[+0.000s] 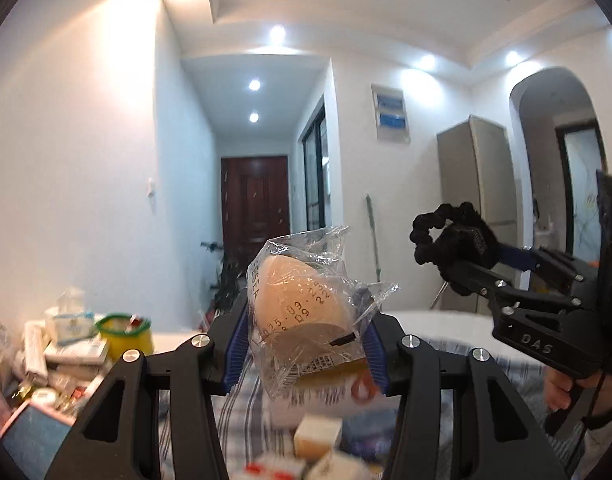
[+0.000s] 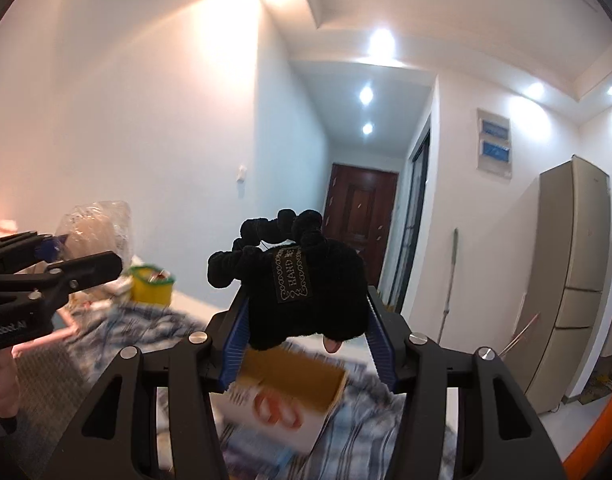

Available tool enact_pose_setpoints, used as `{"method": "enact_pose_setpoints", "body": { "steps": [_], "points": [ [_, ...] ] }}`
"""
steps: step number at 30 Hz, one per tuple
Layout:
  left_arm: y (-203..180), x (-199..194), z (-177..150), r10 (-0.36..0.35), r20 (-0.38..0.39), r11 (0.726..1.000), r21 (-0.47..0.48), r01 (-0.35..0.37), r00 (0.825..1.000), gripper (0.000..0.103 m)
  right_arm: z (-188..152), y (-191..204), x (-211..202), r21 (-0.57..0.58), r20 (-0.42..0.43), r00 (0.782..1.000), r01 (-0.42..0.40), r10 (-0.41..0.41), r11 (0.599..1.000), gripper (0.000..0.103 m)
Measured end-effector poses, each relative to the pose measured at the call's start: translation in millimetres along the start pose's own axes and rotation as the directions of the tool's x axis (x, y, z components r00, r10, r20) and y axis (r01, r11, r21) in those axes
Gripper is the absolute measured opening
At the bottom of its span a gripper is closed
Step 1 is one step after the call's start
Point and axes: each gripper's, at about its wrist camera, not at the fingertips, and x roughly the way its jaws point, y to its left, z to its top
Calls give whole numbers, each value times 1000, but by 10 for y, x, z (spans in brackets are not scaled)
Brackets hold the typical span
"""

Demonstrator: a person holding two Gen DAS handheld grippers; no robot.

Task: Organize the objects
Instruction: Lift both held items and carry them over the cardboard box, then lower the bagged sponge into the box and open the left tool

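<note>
Left wrist view: we pinch a wrapped sponge [image 1: 306, 312] in our left gripper [image 1: 306, 344]; our right gripper [image 2: 306, 332] clamps a black hair tie [image 2: 301, 280]. Both hang above the tabletop [image 1: 446, 320]; clutter [image 1: 65, 344] remains unsorted.

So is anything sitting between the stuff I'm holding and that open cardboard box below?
Nothing visible does. The left gripper holds the plastic-wrapped beige item, the right gripper the black fuzzy item. The open cardboard box lies below them on the plaid cloth, with only air between.
</note>
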Motion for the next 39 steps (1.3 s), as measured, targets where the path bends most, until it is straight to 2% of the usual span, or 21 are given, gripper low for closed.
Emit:
{"method": "enact_pose_setpoints", "body": {
  "steps": [2, 4, 6, 9, 12, 14, 16, 19, 21, 23, 27, 35, 39],
  "points": [
    [45, 62, 101, -26, 44, 999, -24, 27, 999, 52, 93, -64, 124, 14, 11, 1000, -15, 15, 1000, 52],
    [74, 115, 204, -20, 104, 999, -45, 25, 994, 52, 175, -134, 256, 47, 28, 999, -17, 16, 999, 52],
    [91, 189, 274, -53, 140, 996, -57, 62, 989, 52, 229, -190, 347, 69, 63, 998, -18, 14, 997, 52],
    [76, 372, 294, -77, 159, 995, -44, 84, 984, 52, 222, -210, 440, 80, 114, 993, 15, -24, 997, 52],
    [91, 597, 172, -73, 147, 997, -24, 78, 986, 52, 112, -203, 572, 96, 138, 990, 21, -34, 995, 52],
    [138, 762, 42, -70, 111, 997, -35, 74, 991, 52, 8, -193, 652, 100, 129, 991, 20, -33, 995, 52],
    [198, 1000, -115, -59, 28, 996, -60, 60, 998, 52, -134, -193, 736, 103, 108, 993, 26, -38, 994, 52],
    [248, 1255, -286, -67, -68, 995, -75, 62, 995, 52, -352, -250, 831, 132, 44, 999, 15, -21, 991, 53],
    [271, 1345, -379, -46, -95, 997, -69, 40, 994, 52, -452, -323, 957, 172, -20, 1000, -15, 19, 985, 53],
    [316, 1395, -456, -38, -115, 997, -78, 29, 993, 52, -510, -375, 1024, 185, -51, 999, -9, 19, 983, 53],
    [389, 1544, -607, -34, -194, 993, -114, 12, 980, 52, -558, -399, 1082, 168, -72, 997, 34, -22, 985, 53],
    [487, 1781, -835, -71, -317, 986, -168, 18, 946, 52, -717, -344, 1256, 189, -194, 979, -25, 62, 982, 53],
    [445, 1878, -936, -47, -352, 993, -120, 5, 935, 52, -836, -353, 1318, 214, -248, 964, -40, 94, 976, 53]
  ]
}}
